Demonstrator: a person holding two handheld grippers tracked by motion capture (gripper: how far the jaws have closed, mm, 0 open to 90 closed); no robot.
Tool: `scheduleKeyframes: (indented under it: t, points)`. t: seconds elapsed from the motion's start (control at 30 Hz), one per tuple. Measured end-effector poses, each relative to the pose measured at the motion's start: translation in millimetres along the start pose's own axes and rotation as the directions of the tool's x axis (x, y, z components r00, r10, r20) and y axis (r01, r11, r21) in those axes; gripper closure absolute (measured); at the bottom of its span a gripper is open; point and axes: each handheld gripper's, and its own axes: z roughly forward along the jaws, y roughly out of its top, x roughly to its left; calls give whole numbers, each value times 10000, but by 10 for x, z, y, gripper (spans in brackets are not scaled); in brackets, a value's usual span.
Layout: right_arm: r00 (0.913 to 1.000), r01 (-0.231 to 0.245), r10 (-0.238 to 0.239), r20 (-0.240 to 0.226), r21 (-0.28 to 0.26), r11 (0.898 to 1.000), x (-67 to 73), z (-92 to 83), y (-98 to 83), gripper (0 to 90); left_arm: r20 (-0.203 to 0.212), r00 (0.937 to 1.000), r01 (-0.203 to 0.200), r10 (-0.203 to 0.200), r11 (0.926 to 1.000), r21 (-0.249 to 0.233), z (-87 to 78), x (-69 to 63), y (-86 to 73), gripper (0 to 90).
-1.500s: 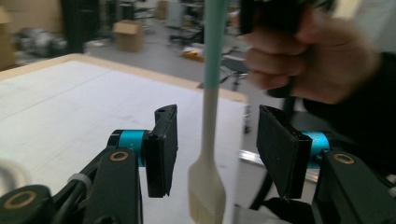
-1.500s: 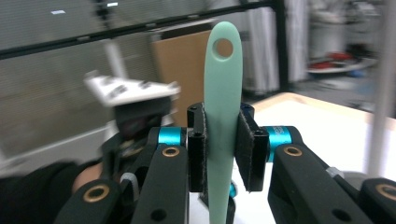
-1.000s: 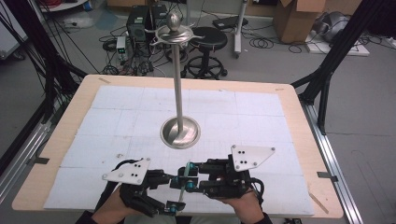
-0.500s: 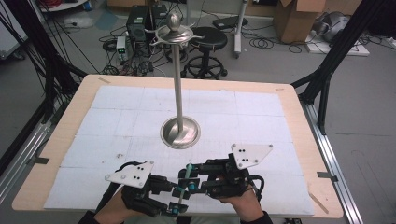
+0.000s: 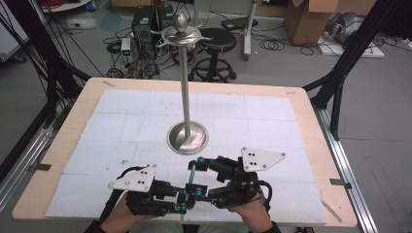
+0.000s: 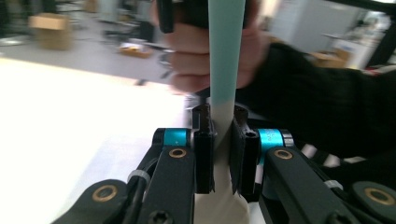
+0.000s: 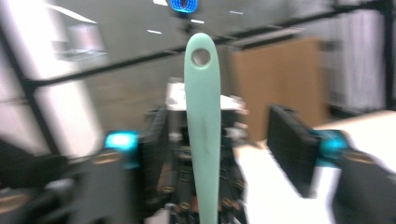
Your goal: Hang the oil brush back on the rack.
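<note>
Clamping the mint-green spatula handle (image 6: pixel 226 70) near the steel stand (image 5: pixel 186 138), the left gripper (image 5: pixel 186 199) has just closed, while the right gripper (image 5: pixel 194 167) has just spread wide.

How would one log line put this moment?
left gripper: jaws just closing, gripping teal utensil | right gripper: jaws just opening, utensil between, released

Stand: a tall metal stand (image 5: pixel 186 97) rises upright from a round dished base near the middle of my desk, with a knob and curved hooks at its top.
Desk: wooden rim (image 5: pixel 318 145), its top covered by white sheets laid edge to edge.
Stool: a black stool (image 5: pixel 217 41) on the floor beyond the far edge.
Boxes: cardboard boxes (image 5: pixel 306 19) at the far right.
Floor: cables strewn across grey floor (image 5: pixel 291 53).
</note>
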Motion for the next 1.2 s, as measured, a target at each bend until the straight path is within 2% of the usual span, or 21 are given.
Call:
scheduleKeyframes:
  t: [0.03, 0.1, 0.13, 0.2, 0.27, 0.3, 0.33, 0.4, 0.43, 0.5, 0.53, 0.6, 0.63, 0.73, 0.77, 0.83, 0.9, 1.03, 1.2]
  points:
    - [9983, 73, -76, 575, 58, 10000, 17, -10, 2, 307, -517, 9986, 88, -88, 10000, -8, -17, 14, -6, 813]
    - [9885, 306, -316, 1478, 88, 9995, 44, -12, -1, 271, -1544, 9873, 365, -372, 9993, -72, -44, 36, -18, 813]
    - [9799, 413, -446, 1942, 206, 9989, 60, -7, -3, 258, -1930, 9797, 528, -539, 9985, -111, -55, 46, -23, 813]
    - [9546, 665, -765, 2879, 442, 9968, 102, 22, -12, 233, -2655, 9619, 623, -651, 9979, -190, -67, 50, -31, 813]
    - [9321, 716, -893, 3511, 631, 9954, 132, 61, -18, 225, -3127, 9474, 656, -685, 9977, -197, -73, 50, -34, 813]
    - [9172, 722, -930, 3875, 681, 9951, 150, 80, -21, 226, -3352, 9398, 634, -663, 9978, -196, -72, 49, -34, 813]
    - [9041, 738, -996, 4156, 777, 9942, 162, 101, -21, 228, -3504, 9341, 650, -679, 9977, -200, -72, 47, -35, 813]
    - [8832, 759, -1075, 4566, 871, 9933, 193, 147, -21, 255, -3762, 9239, 661, -701, 9975, -235, -64, 43, -35, 813]
    - [8761, 788, -1134, 4685, 929, 9926, 205, 168, -18, 270, -3877, 9191, 648, -699, 9976, -261, -59, 39, -35, 813]
    - [8642, 810, -1224, 4880, 1051, 9912, 222, 210, -17, 303, -3956, 9156, 668, -727, 9974, -286, -43, 30, -36, 812]
    - [8645, 739, -1186, 4884, 1098, 9912, 224, 228, -19, 311, -3984, 9145, 651, -711, 9975, -286, -33, 25, -38, 813]
    - [8595, 687, -1173, 4975, 1149, 9910, 219, 259, -30, 311, -3985, 9148, 622, -659, 9978, -224, -13, 17, -38, 812]
    - [8618, 630, -1145, 4941, 1199, 9908, 214, 271, -36, 317, -4033, 9130, 590, -612, 9981, -177, -3, 8, -39, 812]
    - [8634, 555, -1123, 4919, 1286, 9901, 206, 307, -50, 351, -4034, 9139, 445, -456, 9989, -120, 24, -10, -43, 812]
    - [8603, 557, -1135, 4970, 1297, 9900, 207, 318, -54, 362, -4059, 9130, 423, -422, 9991, -87, 30, -19, -46, 812]
    - [8642, 443, -1021, 4926, 1275, 9908, 199, 339, -60, 408, -4130, 9099, 391, -382, 9992, -62, 37, -26, -50, 813]
    - [8587, 339, -952, 5035, 1295, 9910, 189, 359, -66, 443, -4237, 9051, 367, -373, 9993, -96, 37, -37, -48, 813]
    - [8530, -82, -542, 5191, 1173, 9931, 170, 378, -76, 539, -4437, 8958, 285, -263, 9996, -16, 51, -49, -49, 813]
    - [8505, -100, -534, 5233, 1176, 9930, 154, 404, -79, 637, -4584, 8886, 234, -184, 9997, 53, 80, -55, -51, 812]
